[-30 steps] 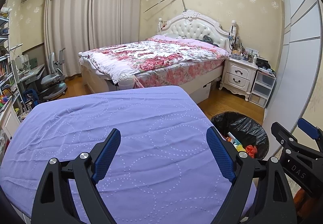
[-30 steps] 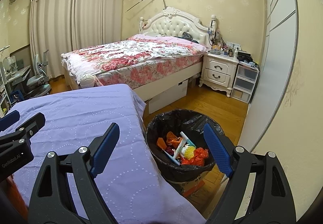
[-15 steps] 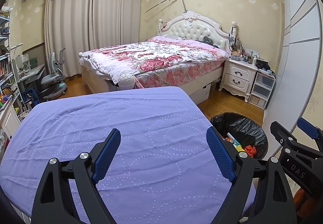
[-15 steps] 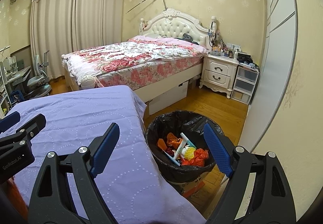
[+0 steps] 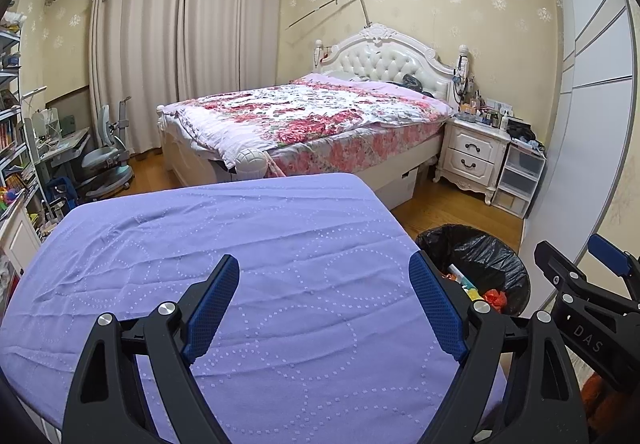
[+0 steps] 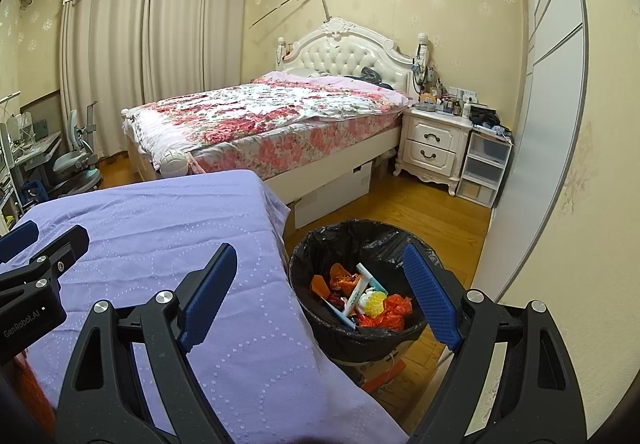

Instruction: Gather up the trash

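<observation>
Above wrinkled lilac cloth (image 5: 280, 264), both tongs — left (image 5: 324, 304), right (image 6: 316, 288) — wide apart, empty.

**A lived-in home bedroom**

A home bedroom is shown. A double bed (image 5: 320, 123) with a tufted white headboard (image 5: 384, 61) and a floral quilt is set against patterned wallpaper. A cluttered nightstand (image 5: 472, 155) is placed beside it, full-length curtains (image 5: 180, 43) are drawn, and a child's study chair (image 5: 106, 159) is seen near bookshelves (image 5: 12, 131).
</observation>
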{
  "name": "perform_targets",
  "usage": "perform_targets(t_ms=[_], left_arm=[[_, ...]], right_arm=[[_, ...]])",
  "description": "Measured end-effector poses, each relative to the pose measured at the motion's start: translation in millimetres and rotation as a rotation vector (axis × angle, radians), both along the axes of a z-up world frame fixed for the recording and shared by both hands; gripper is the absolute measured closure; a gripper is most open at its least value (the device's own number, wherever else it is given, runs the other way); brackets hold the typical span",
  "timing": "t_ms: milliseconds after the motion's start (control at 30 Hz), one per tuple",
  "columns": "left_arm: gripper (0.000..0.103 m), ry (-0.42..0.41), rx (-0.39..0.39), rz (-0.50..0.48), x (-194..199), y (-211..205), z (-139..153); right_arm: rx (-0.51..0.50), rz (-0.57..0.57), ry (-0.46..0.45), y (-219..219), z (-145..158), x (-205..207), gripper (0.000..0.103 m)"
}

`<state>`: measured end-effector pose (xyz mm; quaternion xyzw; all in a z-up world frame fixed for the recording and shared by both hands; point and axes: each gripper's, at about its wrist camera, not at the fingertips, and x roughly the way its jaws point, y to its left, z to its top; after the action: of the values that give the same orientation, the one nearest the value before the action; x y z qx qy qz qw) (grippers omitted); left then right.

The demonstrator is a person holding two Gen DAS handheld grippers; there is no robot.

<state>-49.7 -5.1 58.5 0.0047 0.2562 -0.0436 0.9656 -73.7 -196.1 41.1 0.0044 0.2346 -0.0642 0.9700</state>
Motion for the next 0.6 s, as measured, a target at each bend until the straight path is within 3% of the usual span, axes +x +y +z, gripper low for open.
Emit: perform_targets(t_ms=[600], left_arm=[[0.019,-0.030,0.010,-0.008,-3.4,-5.6,3.7]], right_arm=[[0.001,-0.002,-0.002,-1.9,0.6,-0.1,0.020]])
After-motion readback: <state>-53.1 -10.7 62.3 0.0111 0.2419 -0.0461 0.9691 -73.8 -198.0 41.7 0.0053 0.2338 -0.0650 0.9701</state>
